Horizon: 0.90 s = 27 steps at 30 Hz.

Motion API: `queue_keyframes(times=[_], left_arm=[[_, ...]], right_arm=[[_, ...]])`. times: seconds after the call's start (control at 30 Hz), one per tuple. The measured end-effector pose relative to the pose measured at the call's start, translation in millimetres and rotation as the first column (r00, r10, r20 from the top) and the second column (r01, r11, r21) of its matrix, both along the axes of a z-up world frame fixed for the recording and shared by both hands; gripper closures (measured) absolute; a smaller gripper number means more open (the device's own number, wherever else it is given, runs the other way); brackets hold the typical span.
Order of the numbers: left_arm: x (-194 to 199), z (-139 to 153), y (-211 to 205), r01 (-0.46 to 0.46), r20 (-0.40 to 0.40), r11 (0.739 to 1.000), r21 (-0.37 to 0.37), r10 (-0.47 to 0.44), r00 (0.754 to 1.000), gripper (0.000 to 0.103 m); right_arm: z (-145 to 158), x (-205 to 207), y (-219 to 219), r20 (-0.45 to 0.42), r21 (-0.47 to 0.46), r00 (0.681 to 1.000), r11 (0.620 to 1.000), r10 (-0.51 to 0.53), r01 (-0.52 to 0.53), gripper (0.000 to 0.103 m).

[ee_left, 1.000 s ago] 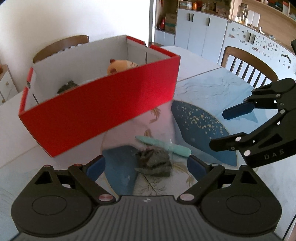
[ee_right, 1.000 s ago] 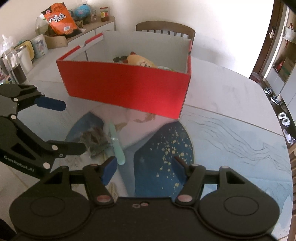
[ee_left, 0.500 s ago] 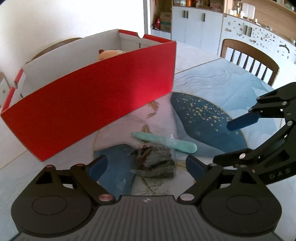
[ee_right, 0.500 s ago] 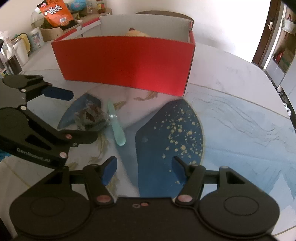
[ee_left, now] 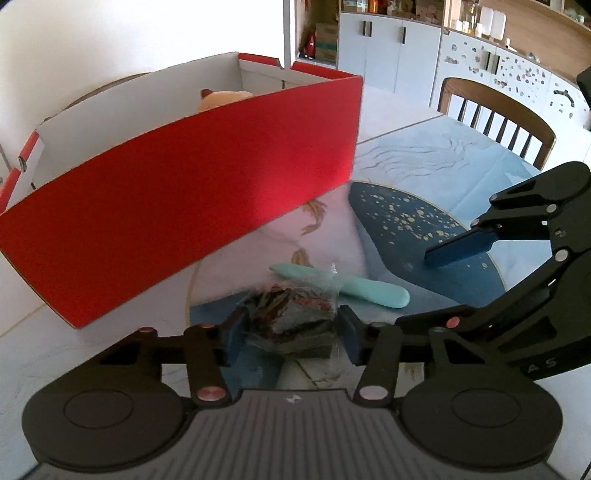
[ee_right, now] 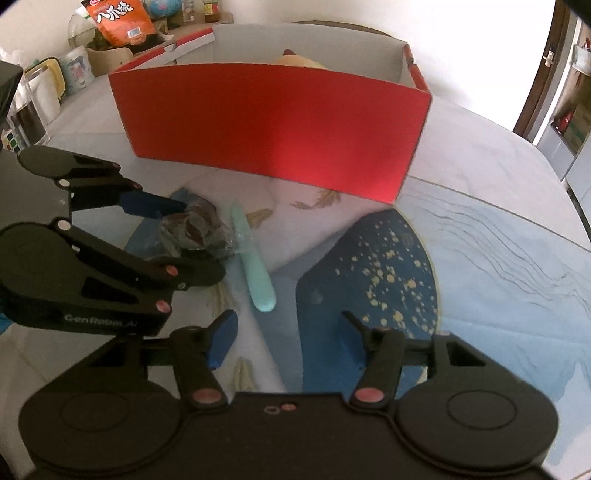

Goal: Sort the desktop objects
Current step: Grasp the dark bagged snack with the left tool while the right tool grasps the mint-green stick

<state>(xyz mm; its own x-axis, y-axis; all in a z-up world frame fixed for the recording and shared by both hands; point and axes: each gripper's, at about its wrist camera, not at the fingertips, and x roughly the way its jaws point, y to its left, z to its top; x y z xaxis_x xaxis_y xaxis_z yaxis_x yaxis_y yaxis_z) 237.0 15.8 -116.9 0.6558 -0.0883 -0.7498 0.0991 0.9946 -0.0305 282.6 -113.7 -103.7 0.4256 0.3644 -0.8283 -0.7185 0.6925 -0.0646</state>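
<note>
A dark packet in clear wrap [ee_left: 291, 325] lies on the table, and my left gripper [ee_left: 290, 338] has its two blue pads on either side of it, closed in against it. It shows too in the right wrist view [ee_right: 194, 230]. A mint-green stick [ee_left: 343, 290] lies just beyond the packet, also seen in the right wrist view [ee_right: 253, 260]. The red box [ee_left: 177, 206] stands behind, with an orange plush toy [ee_left: 221, 99] inside. My right gripper [ee_right: 282, 339] is open and empty, to the right of the stick; it also shows in the left wrist view [ee_left: 443, 280].
The table carries a blue and white printed mat [ee_right: 388, 266]. A wooden chair [ee_left: 495, 114] stands at the far right side. Jars, a snack bag [ee_right: 118, 22] and a kettle stand on a counter beyond the box at left.
My left gripper has moved forward and down over the dark packet and its pads have closed in on it. My right gripper has dropped lower and nearer the stick, still open.
</note>
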Motion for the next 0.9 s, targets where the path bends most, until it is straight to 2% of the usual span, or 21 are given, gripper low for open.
queue_keyframes(times=[0.1,0.17,0.3,0.73,0.9], left_arm=[[0.7,-0.4,9.6,-0.029,0.001,1.0,-0.003,0.029,1.0,0.056],[0.7,-0.6,15.7,-0.048,0.003,0.999,0.001,0.048,0.999,0.056],[0.9,-1.0,26.5,-0.078,0.004,0.997,0.003,0.078,0.997,0.056],[-1.3,-0.2,33.1,-0.107,0.003,0.994,0.009,0.107,0.994,0.058],[-2.9,3.7,33.9,-0.12,0.011,0.993,0.009,0.12,0.993,0.06]], right_arm=[[-0.4,1.7,6.9,0.003,0.012,1.0,1.0,0.016,-0.016,0.047],[-0.8,2.8,12.6,0.008,0.02,0.999,0.999,0.033,-0.033,0.051],[-1.2,3.3,20.1,0.023,0.037,0.999,0.999,0.038,-0.039,0.066],[-4.5,11.8,46.0,0.056,0.051,0.998,0.998,0.031,-0.034,0.09],[-3.0,9.0,50.8,0.058,0.035,0.998,0.999,0.028,-0.03,0.093]])
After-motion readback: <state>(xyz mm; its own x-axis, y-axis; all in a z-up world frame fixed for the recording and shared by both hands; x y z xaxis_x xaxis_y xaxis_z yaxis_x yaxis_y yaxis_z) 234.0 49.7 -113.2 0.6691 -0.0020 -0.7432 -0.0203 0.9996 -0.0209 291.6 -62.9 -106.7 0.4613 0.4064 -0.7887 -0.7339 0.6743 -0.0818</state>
